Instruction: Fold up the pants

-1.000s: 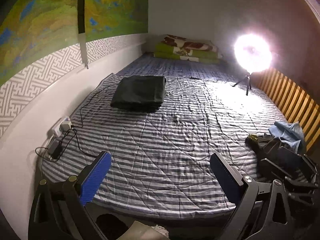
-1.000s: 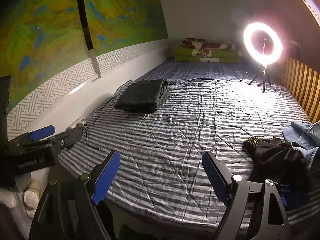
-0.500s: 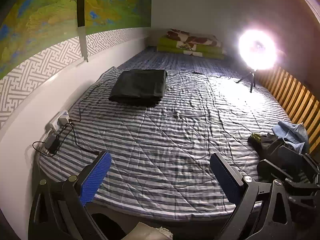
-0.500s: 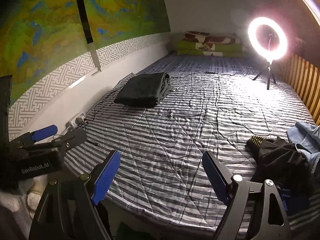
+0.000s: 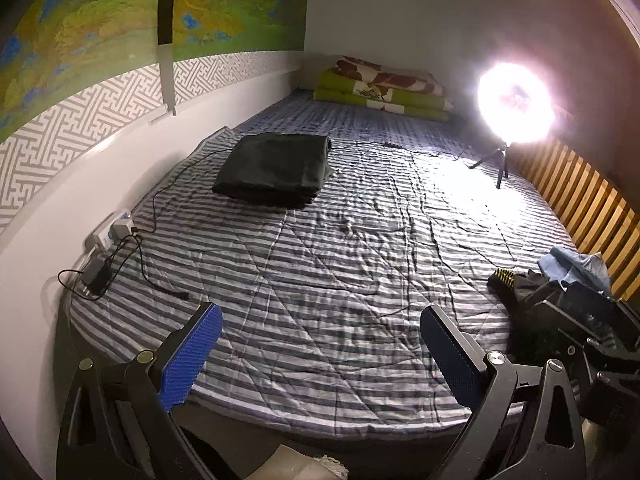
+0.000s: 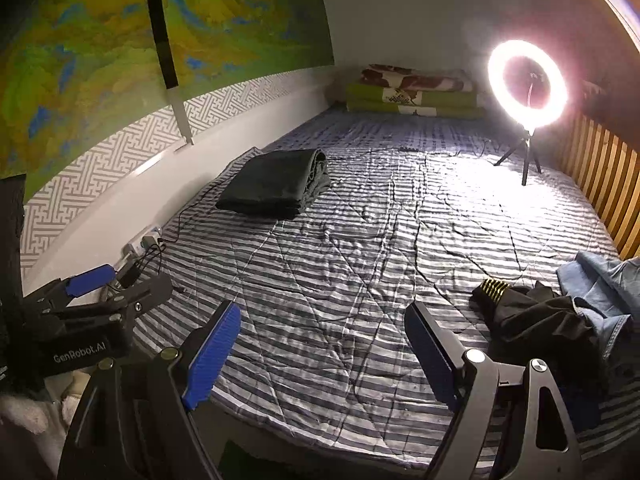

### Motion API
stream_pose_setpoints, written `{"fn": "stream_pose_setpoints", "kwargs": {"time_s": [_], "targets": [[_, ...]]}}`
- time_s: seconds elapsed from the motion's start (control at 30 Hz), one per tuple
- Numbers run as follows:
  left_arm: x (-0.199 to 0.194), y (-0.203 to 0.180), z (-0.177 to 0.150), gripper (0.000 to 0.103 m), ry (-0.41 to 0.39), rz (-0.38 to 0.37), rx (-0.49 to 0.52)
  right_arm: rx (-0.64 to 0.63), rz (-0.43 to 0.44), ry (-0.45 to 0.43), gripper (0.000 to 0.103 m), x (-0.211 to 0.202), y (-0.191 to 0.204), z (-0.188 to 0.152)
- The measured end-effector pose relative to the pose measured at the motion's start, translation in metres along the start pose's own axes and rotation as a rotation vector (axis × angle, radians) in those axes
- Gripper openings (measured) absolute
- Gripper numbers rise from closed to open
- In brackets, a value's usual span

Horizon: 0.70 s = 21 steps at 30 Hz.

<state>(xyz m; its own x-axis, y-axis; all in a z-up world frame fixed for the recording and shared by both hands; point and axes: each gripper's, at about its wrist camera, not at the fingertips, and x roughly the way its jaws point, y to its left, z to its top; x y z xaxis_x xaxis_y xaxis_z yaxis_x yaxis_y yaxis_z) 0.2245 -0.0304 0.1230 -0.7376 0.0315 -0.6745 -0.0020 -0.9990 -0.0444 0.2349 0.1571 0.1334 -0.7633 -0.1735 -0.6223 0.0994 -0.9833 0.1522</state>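
Observation:
A stack of folded dark pants (image 5: 276, 168) (image 6: 276, 182) lies on the striped bed near the left wall. At the bed's right side sits a crumpled pile: black pants with a gold-striped cuff (image 5: 516, 286) (image 6: 532, 320) and a light blue denim garment (image 5: 576, 266) (image 6: 600, 284). My left gripper (image 5: 320, 332) hangs open over the bed's near edge, nothing between its blue pads. My right gripper (image 6: 322, 330) is open too and holds nothing. The black pile lies to the right of its right finger. The left gripper (image 6: 116, 284) also shows at the left of the right wrist view.
A lit ring light on a tripod (image 5: 514, 110) (image 6: 526, 88) stands on the bed at the far right. Folded green bedding (image 5: 384, 90) lies at the far end. A power strip with cables (image 5: 110, 232) sits by the left wall. Wooden slats (image 5: 588, 204) line the right side.
Both views have shifted slightly, so the bed and the folded stack sit a little lower in the frames. Nothing on the bed has moved and both grippers stay open.

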Motion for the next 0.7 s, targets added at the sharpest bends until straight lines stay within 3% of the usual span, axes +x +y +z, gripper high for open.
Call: {"fn": "stream_pose_setpoints", "kwargs": {"time_s": [0.3, 0.7], "targets": [[-0.014, 0.007, -0.026, 0.101, 0.014, -0.001, 0.038, 0.036, -0.001, -0.010, 0.081, -0.005, 0.011, -0.025], [-0.020, 0.003, -0.035, 0.101, 0.008, -0.007, 0.050, 0.042, -0.009, -0.011, 0.081, -0.009, 0.016, -0.039]]}}
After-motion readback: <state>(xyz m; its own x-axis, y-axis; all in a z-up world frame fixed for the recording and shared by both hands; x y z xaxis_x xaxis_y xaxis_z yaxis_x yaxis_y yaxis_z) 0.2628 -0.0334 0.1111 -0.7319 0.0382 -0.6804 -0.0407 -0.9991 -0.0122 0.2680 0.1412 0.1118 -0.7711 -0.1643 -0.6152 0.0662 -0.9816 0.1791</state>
